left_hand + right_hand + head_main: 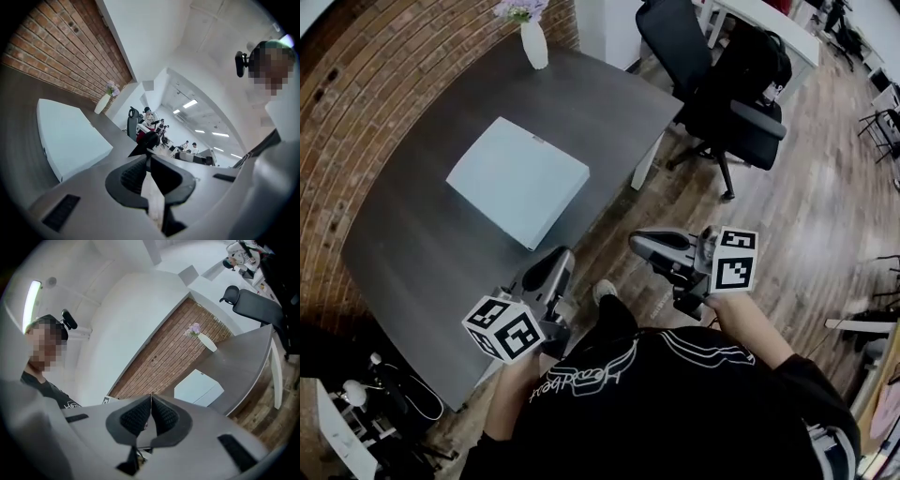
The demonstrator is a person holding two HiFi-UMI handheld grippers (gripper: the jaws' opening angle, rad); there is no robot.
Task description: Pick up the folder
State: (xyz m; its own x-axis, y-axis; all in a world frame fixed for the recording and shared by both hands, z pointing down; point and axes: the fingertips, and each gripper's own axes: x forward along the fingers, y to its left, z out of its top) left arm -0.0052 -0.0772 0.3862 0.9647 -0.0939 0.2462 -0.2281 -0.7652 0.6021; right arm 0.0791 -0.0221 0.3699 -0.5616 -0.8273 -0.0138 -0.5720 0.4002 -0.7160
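Lying flat and untouched at the upper left of centre in the head view, on the dark grey worktop (412, 244): the pale folder (518, 180), one corner pointing down toward the lower middle of the frame. Holding the left gripper (561, 255) at the worktop's near edge, lower left of centre, jaws pressed together on nothing, with only a strip of bare worktop lying between it and the folder's nearest corner. Holding the right gripper (636, 242) just right of centre, likewise closed and empty, hanging out over the wooden floor (787, 216) with the worktop's rim running between it and the folder. Sharing the worktop at the top of the frame, close to the brick wall (356, 112) and well apart from the folder: a white vase (533, 43) carrying lilac flowers. Standing at upper right, beside the worktop's far corner: a black office chair (722, 94).
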